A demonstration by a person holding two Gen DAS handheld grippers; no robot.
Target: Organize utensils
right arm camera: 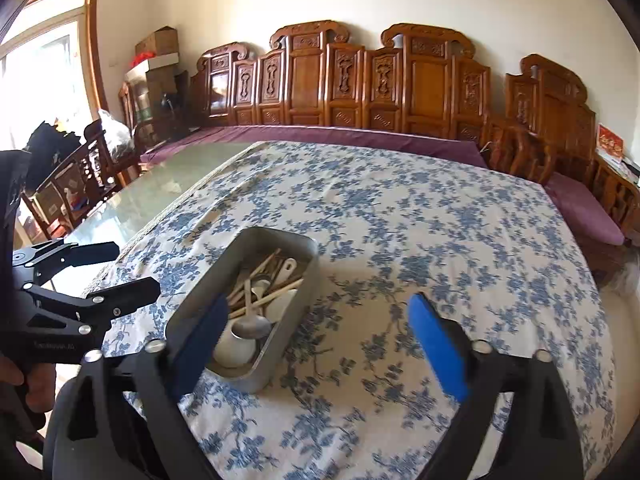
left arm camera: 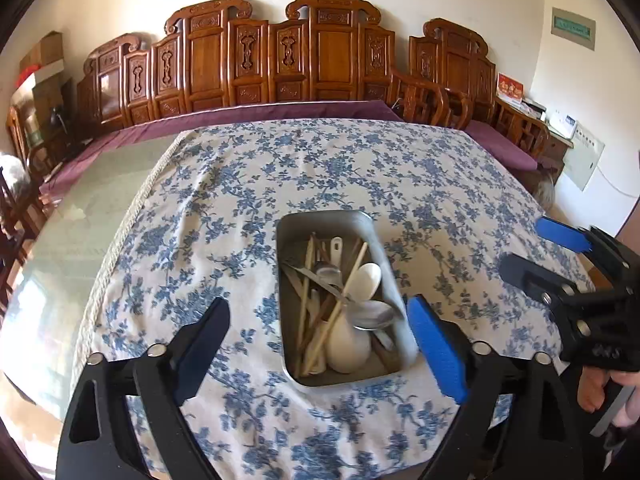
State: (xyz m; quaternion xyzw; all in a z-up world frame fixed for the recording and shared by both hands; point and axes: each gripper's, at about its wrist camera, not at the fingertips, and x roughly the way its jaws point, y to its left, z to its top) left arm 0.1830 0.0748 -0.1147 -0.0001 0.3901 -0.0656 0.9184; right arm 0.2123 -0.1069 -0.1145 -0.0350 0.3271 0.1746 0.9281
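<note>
Metal tray (left arm camera: 396, 280) of jumbled utensils (left arm camera: 340, 304) sits on the floral-clothed worktop (left arm camera: 240, 200); left hand-held gripper (left arm camera: 320, 340) and right hand-held gripper (right arm camera: 316, 344) hover nearby, both spread apart and empty

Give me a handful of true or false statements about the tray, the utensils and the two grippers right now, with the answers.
1. The metal tray sits on a floral tablecloth. True.
2. The tray holds only chopsticks. False: it holds wooden chopsticks, a white spoon and a metal spoon in a jumble.
3. The left gripper is open and holds nothing. True.
4. The right gripper is shut on a spoon. False: its fingers are spread apart and empty, above the tray's near end.
5. The tablecloth covers the whole table. False: a bare glass tabletop shows to the left of the cloth.
</note>
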